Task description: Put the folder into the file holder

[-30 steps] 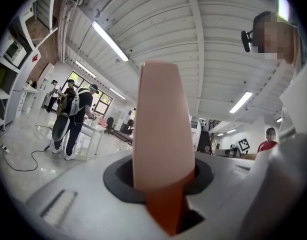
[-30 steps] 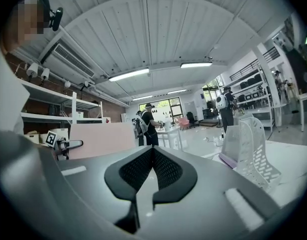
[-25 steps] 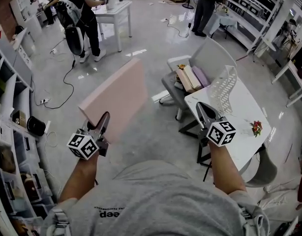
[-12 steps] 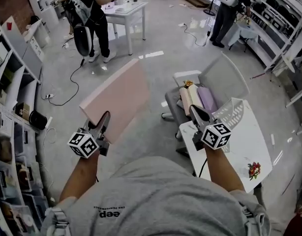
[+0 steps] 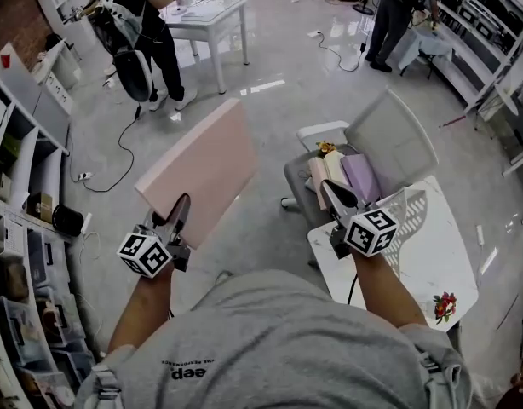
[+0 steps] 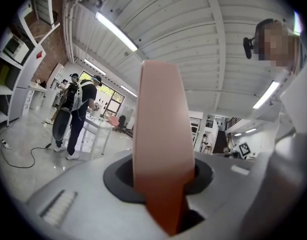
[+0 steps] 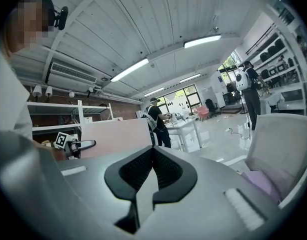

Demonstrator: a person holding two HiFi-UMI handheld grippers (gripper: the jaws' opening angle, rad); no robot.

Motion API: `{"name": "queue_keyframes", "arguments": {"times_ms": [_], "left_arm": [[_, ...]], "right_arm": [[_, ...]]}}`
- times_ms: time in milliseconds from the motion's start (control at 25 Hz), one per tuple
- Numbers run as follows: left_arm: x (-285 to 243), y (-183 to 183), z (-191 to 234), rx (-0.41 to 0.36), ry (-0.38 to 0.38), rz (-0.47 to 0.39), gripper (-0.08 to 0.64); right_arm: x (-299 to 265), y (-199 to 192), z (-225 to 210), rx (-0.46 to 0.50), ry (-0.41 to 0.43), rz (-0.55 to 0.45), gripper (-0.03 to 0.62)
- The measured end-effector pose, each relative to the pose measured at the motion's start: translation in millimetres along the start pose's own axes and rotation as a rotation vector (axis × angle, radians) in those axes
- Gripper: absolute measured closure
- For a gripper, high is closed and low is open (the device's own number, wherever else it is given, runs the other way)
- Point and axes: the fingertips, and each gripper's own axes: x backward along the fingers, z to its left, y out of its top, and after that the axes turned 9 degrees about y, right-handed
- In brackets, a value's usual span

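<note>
Pink folder [image 5: 202, 173] slants mid-air, apart from white file holder [image 5: 406, 218].

The white table [image 5: 451, 254] carries a white mesh file holder [image 5: 412, 216] and a small red flower sprig [image 5: 445, 307].

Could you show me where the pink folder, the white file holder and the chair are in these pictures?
pink folder [image 5: 202, 164]: head view, middle of its flat face.
white file holder [image 5: 412, 220]: head view, on its perforated side wall.
chair [image 5: 402, 147]: head view, on its backrest.
</note>
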Motion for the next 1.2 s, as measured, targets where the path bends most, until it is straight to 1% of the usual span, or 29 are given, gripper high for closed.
{"name": "queue_keyframes", "arguments": {"times_ms": [160,240,320,400,600,800,1000,1080,1200], "left_arm": [[-28.5,10.6,19.4,-0.011,-0.075,0.024,0.371],[-45.4,24.4,23.0,-0.038,-0.133,0.032,0.373],[-68.8,42.8,14.8,-0.076,-0.219,0.032,0.373],[-96.0,61.3,-7.7,-0.122,-0.325,0.039,0.373],[-147.5,93.0,-96.9,-0.272,-0.592,0.059,0.373],[-173.7,107.6,-215.6,-0.464,-0.916,0.055,0.373],[-174.4,103.2,-334.2,-0.692,-1.246,0.031,0.374],[-170.5,95.6,-374.0,-0.795,-1.357,0.02,0.374],[-161.5,80.0,-425.8,-0.971,-1.502,0.0,0.374]], "right_arm": [[0.0,11.3,-3.1,0.011,-0.082,-0.032,0.588],[10.0,21.6,-0.7,0.027,-0.122,-0.055,0.588],[30.4,34.1,-1.9,0.049,-0.18,-0.076,0.588],[60.9,47.4,-3.3,0.063,-0.252,-0.101,0.588],[153.6,71.6,3.4,0.103,-0.417,-0.153,0.588],[261.6,75.2,14.5,0.102,-0.615,-0.217,0.588],[352.8,44.1,31.0,0.055,-0.792,-0.277,0.588],[380.6,30.3,35.8,0.036,-0.845,-0.292,0.588],[416.0,12.3,41.1,0.009,-0.906,-0.307,0.588]]}}
